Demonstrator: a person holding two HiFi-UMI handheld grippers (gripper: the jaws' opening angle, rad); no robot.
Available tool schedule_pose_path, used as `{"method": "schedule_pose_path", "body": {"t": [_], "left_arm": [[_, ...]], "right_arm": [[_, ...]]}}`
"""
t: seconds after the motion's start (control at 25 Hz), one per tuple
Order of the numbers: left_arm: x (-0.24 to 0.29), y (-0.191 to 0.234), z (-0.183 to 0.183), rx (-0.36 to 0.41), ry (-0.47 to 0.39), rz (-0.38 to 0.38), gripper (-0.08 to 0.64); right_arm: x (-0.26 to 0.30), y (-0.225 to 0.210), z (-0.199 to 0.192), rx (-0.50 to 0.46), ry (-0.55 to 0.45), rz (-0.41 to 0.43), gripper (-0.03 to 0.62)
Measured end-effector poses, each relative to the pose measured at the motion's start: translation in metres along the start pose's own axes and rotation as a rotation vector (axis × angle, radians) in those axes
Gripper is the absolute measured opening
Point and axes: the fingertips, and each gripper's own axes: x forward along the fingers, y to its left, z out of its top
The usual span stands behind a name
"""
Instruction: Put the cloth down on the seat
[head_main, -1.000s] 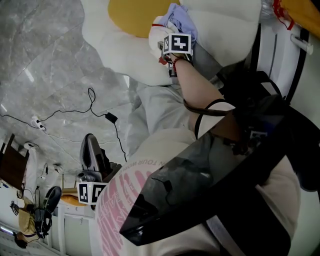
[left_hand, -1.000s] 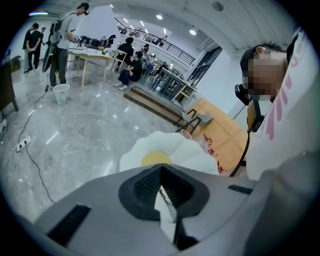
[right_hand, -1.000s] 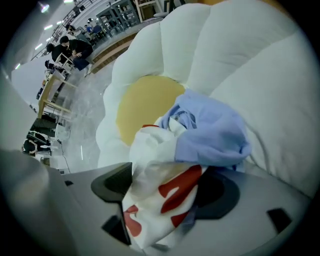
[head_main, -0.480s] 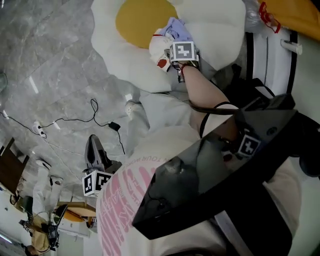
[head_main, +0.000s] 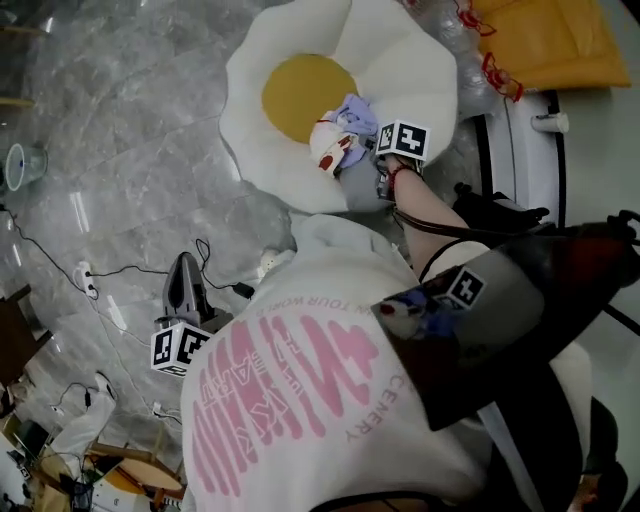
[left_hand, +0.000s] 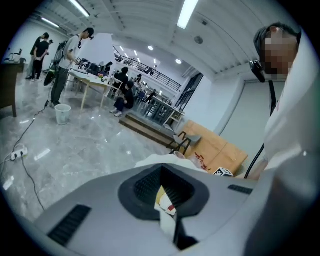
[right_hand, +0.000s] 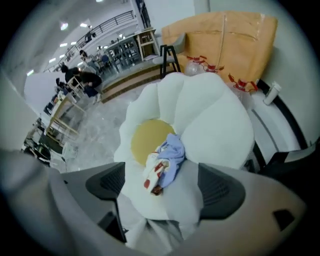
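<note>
The seat is a white flower-shaped cushion with a yellow centre, lying on the marble floor. A crumpled blue, white and red cloth rests on it at the edge of the yellow disc. My right gripper hovers just beside the cloth with its jaws spread wide. In the right gripper view the cloth lies on the seat ahead of the right gripper, and neither pad touches it. My left gripper hangs low by the person's side, far from the seat. Its jaws are together in the left gripper view.
An orange pad leans behind the seat, next to a white-and-black frame. Cables and a power strip trail over the floor at the left. A small white bin stands farther left. People stand at tables in the distance.
The right gripper's jaws have spread and let go of the cloth, which now lies free on the seat. The head view has swung so the whole cushion shows.
</note>
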Motion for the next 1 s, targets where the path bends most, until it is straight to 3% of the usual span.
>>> {"method": "schedule_pose_path", "body": {"t": [0.08, 0.24, 0.32, 0.44, 0.52, 0.72, 0.84, 1.0], "left_arm": [[-0.007, 0.006, 0.011, 0.019, -0.021, -0.021, 0.009], [-0.029, 0.022, 0.044, 0.057, -0.095, -0.089, 0.009], [-0.04, 0.032, 0.056, 0.089, -0.113, -0.115, 0.009], [-0.05, 0.042, 0.08, 0.118, -0.147, -0.124, 0.009], [-0.058, 0.046, 0.094, 0.121, -0.178, -0.149, 0.009], [-0.079, 0.034, 0.107, 0.153, -0.231, -0.294, 0.009], [-0.084, 0.012, 0.108, 0.14, -0.258, -0.422, 0.009], [-0.089, -0.016, 0.111, 0.141, -0.235, -0.572, 0.009]], "right_arm": [[-0.019, 0.027, 0.005, 0.062, -0.066, 0.157, 0.469], [-0.075, 0.102, 0.021, 0.181, -0.207, 0.57, 0.457], [-0.105, 0.126, 0.029, 0.193, -0.28, 0.681, 0.357], [-0.156, 0.156, 0.041, 0.173, -0.447, 0.792, 0.151], [-0.196, 0.175, 0.04, 0.118, -0.551, 0.862, 0.095], [-0.287, 0.211, 0.009, -0.02, -0.73, 0.973, 0.069], [-0.323, 0.219, -0.016, -0.068, -0.773, 0.966, 0.056], [-0.364, 0.241, -0.054, -0.171, -0.841, 1.03, 0.013]]}}
